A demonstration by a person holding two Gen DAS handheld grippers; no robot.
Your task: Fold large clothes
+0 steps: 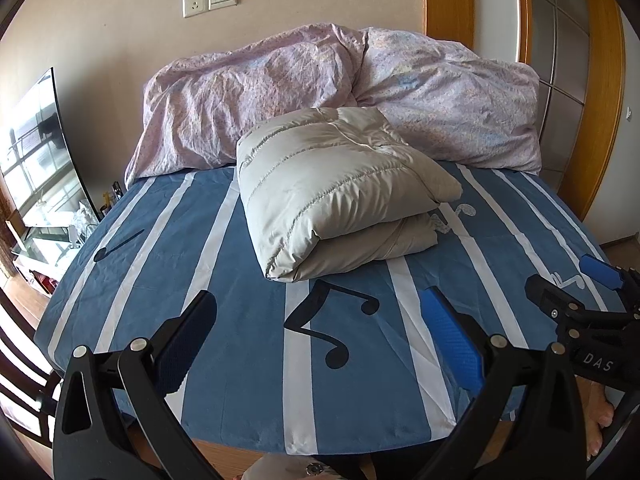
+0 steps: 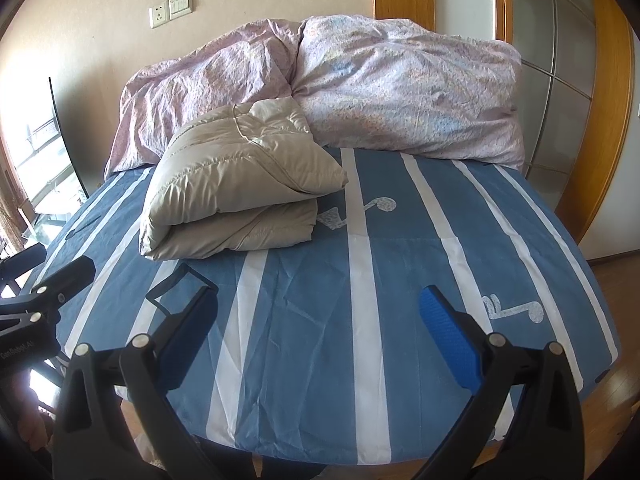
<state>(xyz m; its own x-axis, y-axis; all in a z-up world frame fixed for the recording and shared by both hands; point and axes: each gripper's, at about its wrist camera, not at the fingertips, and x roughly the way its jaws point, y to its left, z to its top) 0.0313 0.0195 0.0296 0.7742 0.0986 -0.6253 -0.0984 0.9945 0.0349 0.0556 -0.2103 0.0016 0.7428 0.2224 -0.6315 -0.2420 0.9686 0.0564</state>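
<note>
A beige puffer jacket lies folded in a thick bundle in the middle of the bed; it also shows in the right wrist view. My left gripper is open and empty, held above the bed's near edge, well short of the jacket. My right gripper is open and empty too, over the near edge to the right of the jacket. The right gripper also shows at the right of the left wrist view; the left one shows at the left edge of the right wrist view.
The bed has a blue sheet with white stripes and music notes. A rumpled pink duvet is piled at the far side against the wall. A television stands at left. A wooden door frame is at right.
</note>
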